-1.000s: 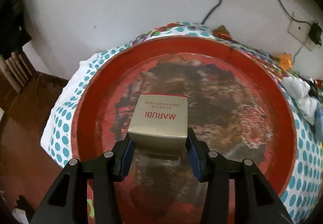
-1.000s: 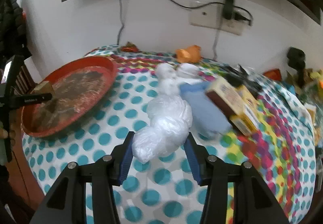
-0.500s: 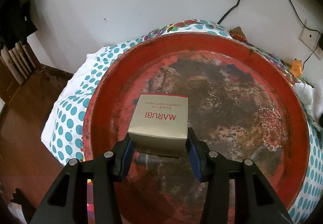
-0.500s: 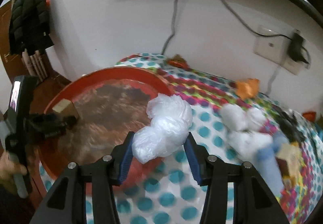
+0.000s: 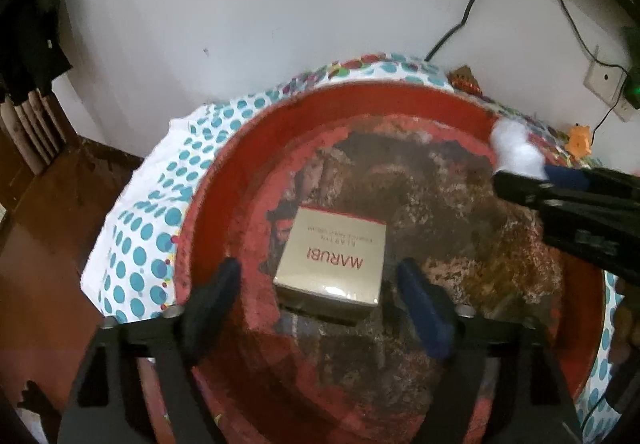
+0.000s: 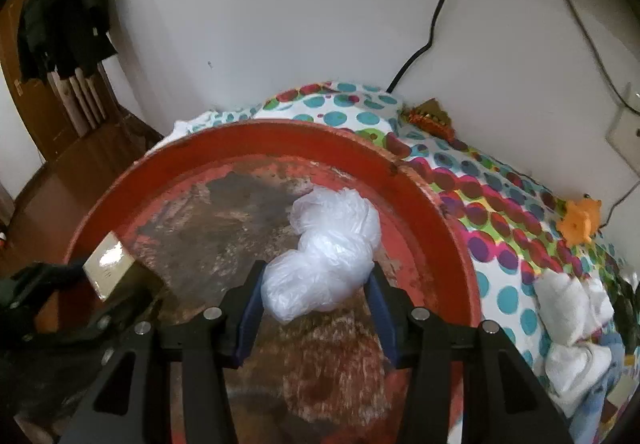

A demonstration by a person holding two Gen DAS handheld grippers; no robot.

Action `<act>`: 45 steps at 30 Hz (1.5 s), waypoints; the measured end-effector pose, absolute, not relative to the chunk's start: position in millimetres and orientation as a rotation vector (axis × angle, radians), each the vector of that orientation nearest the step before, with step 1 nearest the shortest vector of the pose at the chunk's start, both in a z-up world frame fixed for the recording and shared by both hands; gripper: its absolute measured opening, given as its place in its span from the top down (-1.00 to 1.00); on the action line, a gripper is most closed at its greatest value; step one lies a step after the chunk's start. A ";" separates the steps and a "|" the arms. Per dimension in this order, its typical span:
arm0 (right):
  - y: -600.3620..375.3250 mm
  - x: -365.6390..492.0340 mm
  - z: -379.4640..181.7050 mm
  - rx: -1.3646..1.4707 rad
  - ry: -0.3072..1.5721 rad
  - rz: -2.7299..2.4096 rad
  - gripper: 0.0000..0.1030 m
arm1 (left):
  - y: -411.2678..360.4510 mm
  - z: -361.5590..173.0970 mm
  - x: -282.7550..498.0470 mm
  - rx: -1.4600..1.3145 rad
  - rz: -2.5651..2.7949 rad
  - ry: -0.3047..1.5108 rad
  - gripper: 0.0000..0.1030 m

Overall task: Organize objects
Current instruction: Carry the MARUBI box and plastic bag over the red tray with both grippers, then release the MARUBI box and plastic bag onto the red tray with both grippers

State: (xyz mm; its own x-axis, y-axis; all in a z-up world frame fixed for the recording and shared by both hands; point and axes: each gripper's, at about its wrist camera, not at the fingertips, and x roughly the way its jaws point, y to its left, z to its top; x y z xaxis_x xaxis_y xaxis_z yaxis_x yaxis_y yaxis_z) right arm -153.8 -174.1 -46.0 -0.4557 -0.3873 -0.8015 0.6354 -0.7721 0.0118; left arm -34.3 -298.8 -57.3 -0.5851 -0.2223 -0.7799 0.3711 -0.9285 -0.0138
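The left gripper (image 5: 318, 284) has just been opening: its jaws now stand apart from the gold box (image 5: 334, 260), with a clear gap on each side. In the earlier left wrist views both pads pressed on the box sides. The box remains between the jaws but is no longer held. It appears to rest on the worn floor of the red tray (image 5: 400, 100), toward the tray's left side. Judgement: 1 object is now delivered to the tray, and the left gripper is free to withdraw.

The right gripper (image 6: 316, 304) is closed on the white plastic bag (image 6: 324, 264); both blue pads press into its lower end. 1 second ago this gripper held the bag over the dotted tablecloth (image 6: 500, 296), right of the tray. The bag now hangs over the tray's middle, inside the rim. In the left wrist view it shows at the tray's far right edge.

Judgement: the bag is the next object to be released. Its drop point is well apart from the box, so no collision is expected. White cloths (image 6: 572, 324) remain on the tablecloth near the right, so the task is only partly done.
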 end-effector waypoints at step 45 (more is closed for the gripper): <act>77.6 -128.0 13.9 0.997 0.510 -2.377 -0.30 | -259.0 -41.8 -30.9 1.181 -2.697 0.142 -0.78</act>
